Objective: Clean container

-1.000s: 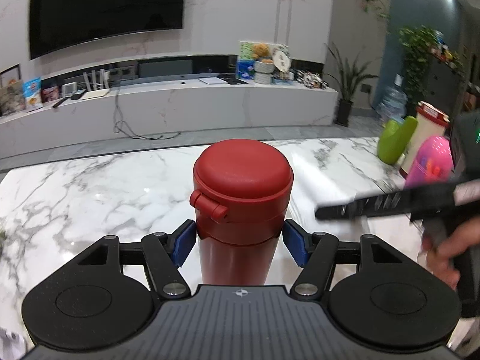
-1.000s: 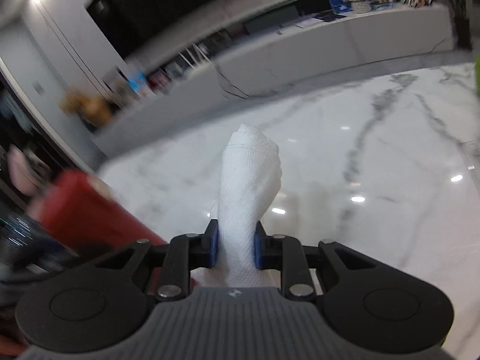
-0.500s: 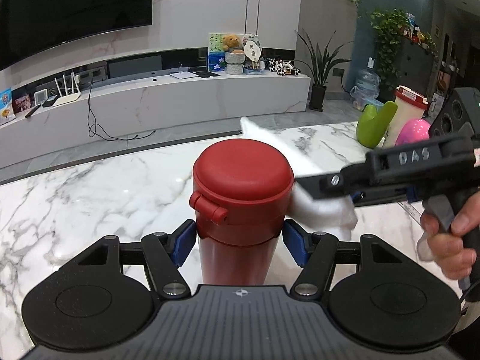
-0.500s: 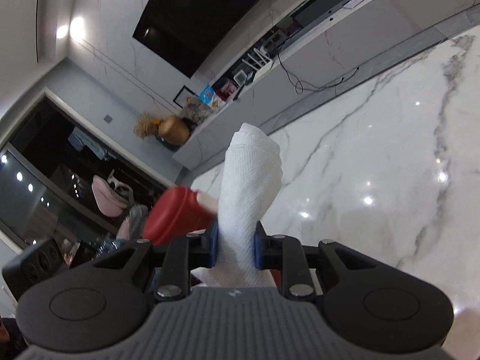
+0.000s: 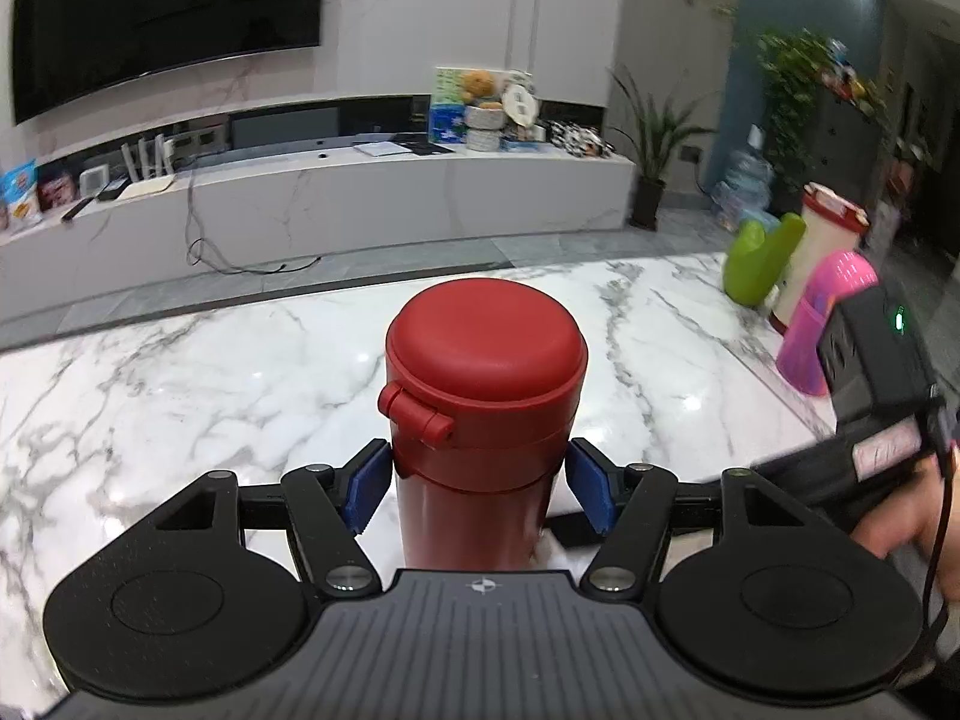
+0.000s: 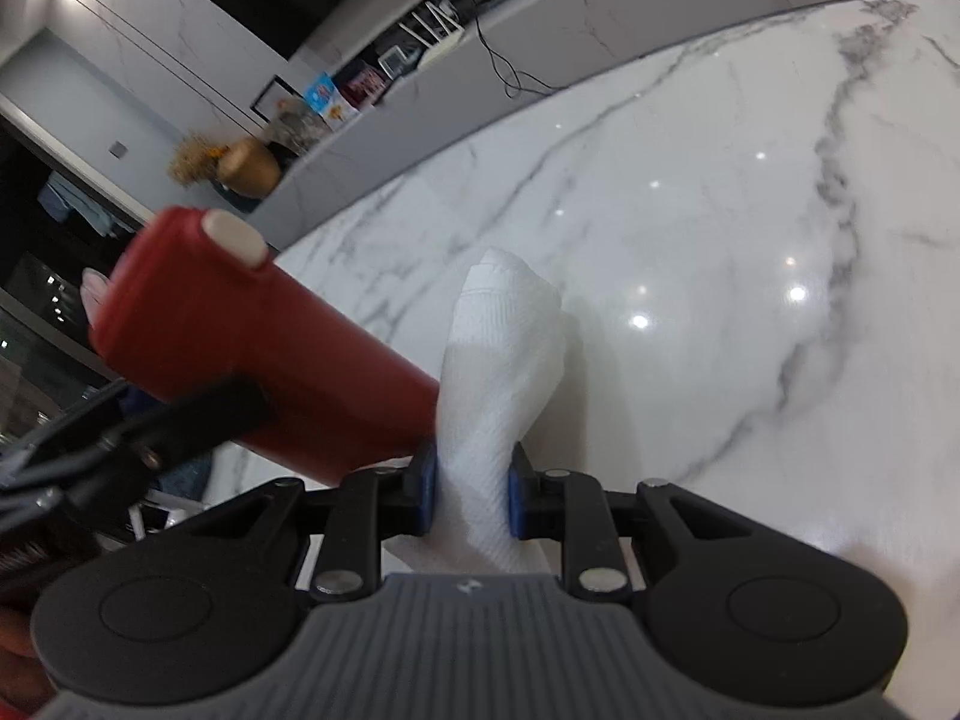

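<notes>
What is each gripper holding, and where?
Left gripper clamps the red bottle just below its lid. Right gripper pinches the white cloth near its lower end.

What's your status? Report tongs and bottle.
Left tongs clamped on red lidded thermos bottle. Right tongs clamped on white folded cloth, pressed against bottle's lower body. Nothing blocking.

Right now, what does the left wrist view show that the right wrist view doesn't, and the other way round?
Only the left wrist view shows the flask's domed lid top, its latch, and the green and pink containers at the table's edge. Only the right wrist view shows the white cloth clamped in the right hand-held gripper, against the flask's side, and a pale button. Both show the red flask and marble table.
</notes>
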Motion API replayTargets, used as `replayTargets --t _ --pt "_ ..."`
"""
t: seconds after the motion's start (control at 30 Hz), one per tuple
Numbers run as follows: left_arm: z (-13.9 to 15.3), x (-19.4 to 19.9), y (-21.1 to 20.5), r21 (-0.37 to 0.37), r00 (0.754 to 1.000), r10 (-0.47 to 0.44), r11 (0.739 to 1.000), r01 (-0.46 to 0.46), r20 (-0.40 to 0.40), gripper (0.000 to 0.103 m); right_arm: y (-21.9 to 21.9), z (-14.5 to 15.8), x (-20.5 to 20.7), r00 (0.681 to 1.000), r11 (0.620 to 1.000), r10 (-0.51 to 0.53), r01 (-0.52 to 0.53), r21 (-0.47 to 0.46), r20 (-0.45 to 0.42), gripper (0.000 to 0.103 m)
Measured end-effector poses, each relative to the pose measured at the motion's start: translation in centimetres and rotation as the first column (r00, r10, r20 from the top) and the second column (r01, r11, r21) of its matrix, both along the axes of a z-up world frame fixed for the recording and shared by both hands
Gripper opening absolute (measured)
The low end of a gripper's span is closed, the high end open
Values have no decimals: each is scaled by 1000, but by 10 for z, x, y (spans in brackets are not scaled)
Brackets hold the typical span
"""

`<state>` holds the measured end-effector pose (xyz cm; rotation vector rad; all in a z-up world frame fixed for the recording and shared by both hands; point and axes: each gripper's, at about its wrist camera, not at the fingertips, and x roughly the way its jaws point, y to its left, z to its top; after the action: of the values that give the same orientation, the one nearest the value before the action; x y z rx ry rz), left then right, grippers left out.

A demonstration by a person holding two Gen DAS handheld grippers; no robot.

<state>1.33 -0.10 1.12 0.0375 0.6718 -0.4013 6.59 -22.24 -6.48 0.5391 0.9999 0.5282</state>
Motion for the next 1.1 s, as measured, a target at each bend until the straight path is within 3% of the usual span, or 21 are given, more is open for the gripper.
replayTargets --t 0.27,0.47,0.57,0.8,1.1 --pt "-3 -8 -9 -20 988 152 988 -152 34 73 10 -7 7 1000 999 -3 2 -36 -26 25" --pt "-4 -12 -15 9 981 189 982 -190 51 70 9 -14 2 999 998 -2 0 -62 -34 25" --pt "-4 -9 -13 0 984 173 985 -173 41 63 13 -15 -1 999 997 18 -21 -76 -37 25" --pt "-3 -2 -5 15 996 84 996 -84 19 62 30 -12 -11 993 986 113 -117 -117 -43 25" --pt "0 1 -4 54 1000 -30 998 30 -5 62 -5 27 -7 993 999 -41 40 9 115 25"
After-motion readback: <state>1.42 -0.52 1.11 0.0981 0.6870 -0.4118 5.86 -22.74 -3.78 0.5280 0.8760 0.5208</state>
